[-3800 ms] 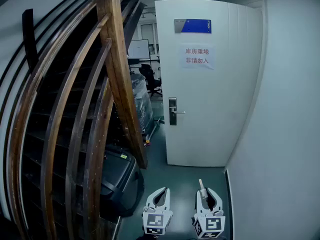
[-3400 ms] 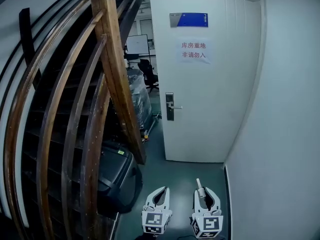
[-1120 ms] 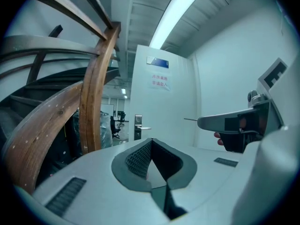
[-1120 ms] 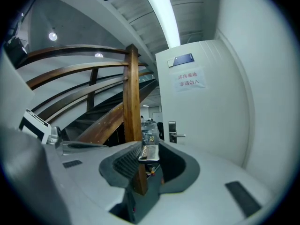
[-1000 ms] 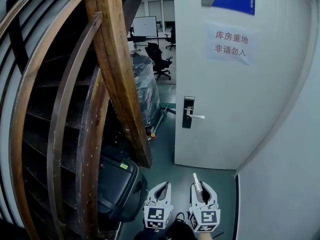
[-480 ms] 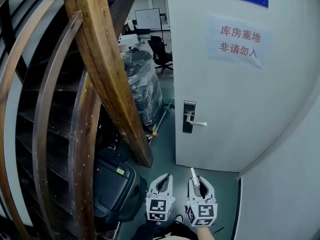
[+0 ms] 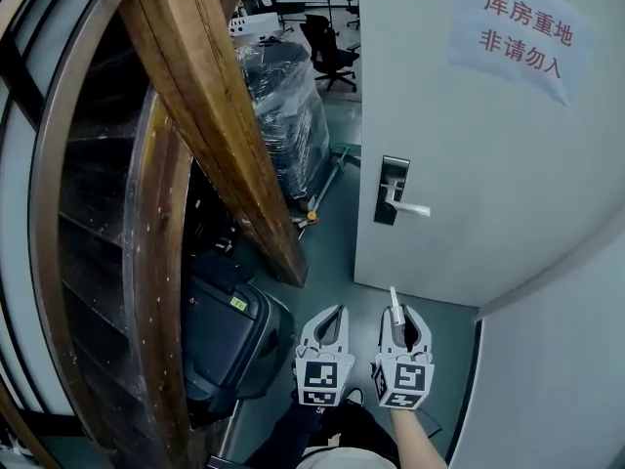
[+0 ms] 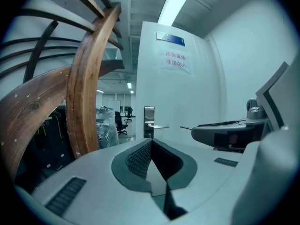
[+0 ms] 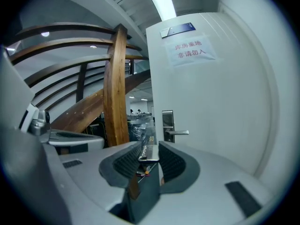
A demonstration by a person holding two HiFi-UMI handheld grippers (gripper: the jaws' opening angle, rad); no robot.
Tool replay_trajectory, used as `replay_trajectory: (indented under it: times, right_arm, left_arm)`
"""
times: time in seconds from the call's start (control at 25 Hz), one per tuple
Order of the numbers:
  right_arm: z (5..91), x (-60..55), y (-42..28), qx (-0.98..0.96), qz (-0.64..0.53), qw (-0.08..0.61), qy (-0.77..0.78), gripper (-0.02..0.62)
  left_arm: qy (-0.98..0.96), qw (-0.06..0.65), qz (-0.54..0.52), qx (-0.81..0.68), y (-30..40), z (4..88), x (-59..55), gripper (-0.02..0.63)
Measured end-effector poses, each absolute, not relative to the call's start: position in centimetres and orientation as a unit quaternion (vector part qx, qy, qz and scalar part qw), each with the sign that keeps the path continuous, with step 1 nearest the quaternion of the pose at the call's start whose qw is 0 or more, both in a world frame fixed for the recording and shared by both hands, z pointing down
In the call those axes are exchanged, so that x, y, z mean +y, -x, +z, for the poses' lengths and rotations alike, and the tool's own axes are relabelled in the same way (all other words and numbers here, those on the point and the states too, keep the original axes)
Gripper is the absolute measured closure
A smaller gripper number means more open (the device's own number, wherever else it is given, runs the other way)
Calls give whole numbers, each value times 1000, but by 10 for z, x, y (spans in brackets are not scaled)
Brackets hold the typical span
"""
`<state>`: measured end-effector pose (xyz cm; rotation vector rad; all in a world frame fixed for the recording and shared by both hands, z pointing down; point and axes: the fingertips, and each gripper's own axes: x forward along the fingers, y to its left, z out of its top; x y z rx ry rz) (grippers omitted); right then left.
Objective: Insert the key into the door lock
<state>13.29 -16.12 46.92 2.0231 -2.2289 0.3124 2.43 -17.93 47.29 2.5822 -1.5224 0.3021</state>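
Taped high on the white door (image 7: 488, 164), a paper notice (image 7: 522, 35) in red Chinese characters: 库房重地 on the upper line, 非请勿入 beneath. Higher still, caught only in the gripper views, a blue-and-silver rectangular plaque (image 9: 177, 29), lettering too small to read. Down by the floor, a small yellow label (image 7: 237, 304) on a black hard-shell case (image 7: 225, 350), print illegible. Black-and-white square markers on the cube at the back of each gripper.

Clamped in the right gripper (image 7: 403, 313), a slim silver key (image 7: 394, 303), blade jutting past the jaw tips toward the door. Well short of the dark metal lock plate (image 7: 393, 191) and its silver lever handle (image 7: 415, 208), both above the key in the head view and well apart from it. From the right gripper view, key tip lined up a little left of the plate. Keyhole not to be made out.

Just beside it on the left, the left gripper (image 7: 330, 313), jaws pressed together with nothing between them. Left of the doorway, a heavy slanting brown wooden stair beam (image 7: 215, 115), with a plastic-wrapped pallet load (image 7: 288, 115) and a black office chair (image 7: 332, 47) in the room behind
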Motion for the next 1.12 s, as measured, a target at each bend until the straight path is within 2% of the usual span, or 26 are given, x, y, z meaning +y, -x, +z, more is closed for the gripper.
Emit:
replay_trajectory:
  times: [0.76, 1.12]
  right_arm:
    - [575, -314, -143, -683, 77, 75, -723, 479]
    - [597, -366, -158, -666, 65, 78, -739, 479]
  left_arm:
    - [-868, 97, 128, -469, 17, 618, -248, 603]
    - [-872, 102, 124, -463, 22, 650, -273, 603]
